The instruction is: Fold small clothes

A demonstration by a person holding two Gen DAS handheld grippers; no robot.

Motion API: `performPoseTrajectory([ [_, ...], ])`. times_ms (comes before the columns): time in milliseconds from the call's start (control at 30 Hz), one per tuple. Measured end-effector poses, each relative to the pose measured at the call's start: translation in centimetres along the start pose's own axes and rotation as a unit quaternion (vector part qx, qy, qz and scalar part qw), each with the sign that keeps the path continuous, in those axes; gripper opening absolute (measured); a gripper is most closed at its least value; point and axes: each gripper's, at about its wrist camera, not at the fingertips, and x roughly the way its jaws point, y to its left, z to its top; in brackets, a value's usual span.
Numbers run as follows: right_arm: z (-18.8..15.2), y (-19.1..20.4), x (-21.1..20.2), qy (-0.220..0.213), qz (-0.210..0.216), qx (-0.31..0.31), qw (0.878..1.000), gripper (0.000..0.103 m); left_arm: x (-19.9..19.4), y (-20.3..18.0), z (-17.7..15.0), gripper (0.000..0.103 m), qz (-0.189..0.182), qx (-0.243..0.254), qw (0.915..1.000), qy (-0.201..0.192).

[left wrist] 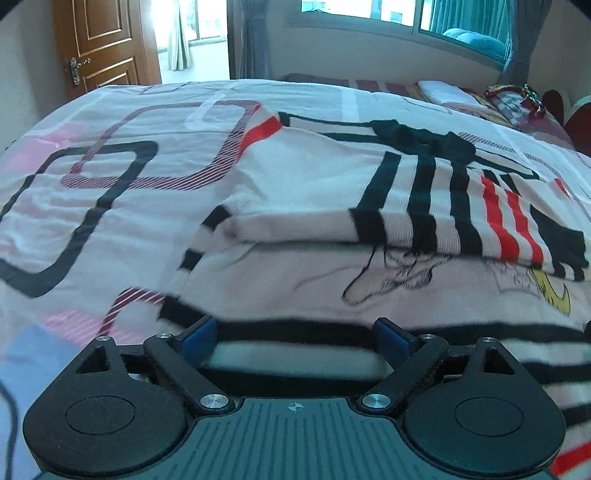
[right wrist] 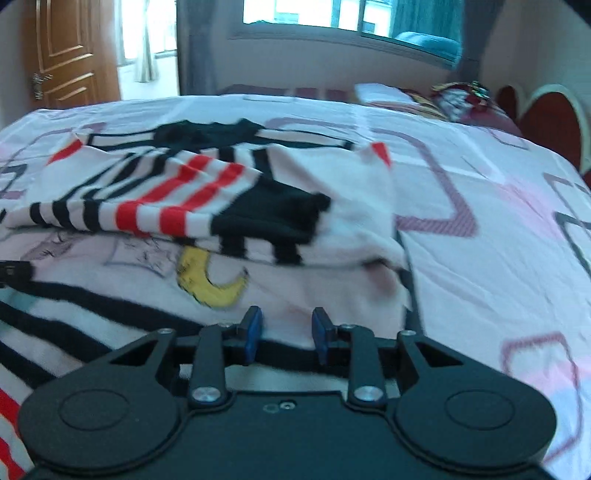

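The sweater [left wrist: 332, 192], white knit with black and red stripes, is lying spread on the bedspread [left wrist: 110, 177], sleeves folded over its body. The left gripper [left wrist: 295, 341] is hovering at the sweater's near hem, jaws wide apart, gripping nothing. The right gripper [right wrist: 284, 332] is sitting at the sweater's near right edge, jaws partly open, nothing between them. Beyond the sweater, a wooden door [left wrist: 103, 44] and window [left wrist: 424, 14] are showing; pillows [left wrist: 447, 92] are lying beyond its far right.
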Motion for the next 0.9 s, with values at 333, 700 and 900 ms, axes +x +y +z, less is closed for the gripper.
performPoseTrajectory([
  [333,-2.2,7.2,-5.9,-0.02,0.07,-0.002,0.997,0.029,-4.4,-1.3,-3.1,0.091,-0.066,0.052,0.9964,-0.014],
  [700,-5.9,6.0,-6.4,0.007,0.021,-0.004,1.0,0.032,-5.5,3.4,-7.2,0.091,-0.054,0.071,0.996,-0.004],
  [900,-8.5,3.0,-8.2,-0.002,-0.021,0.008,1.0,0.032,-6.5,4.3,-8.1,0.091,-0.049,0.06,0.997,0.001],
])
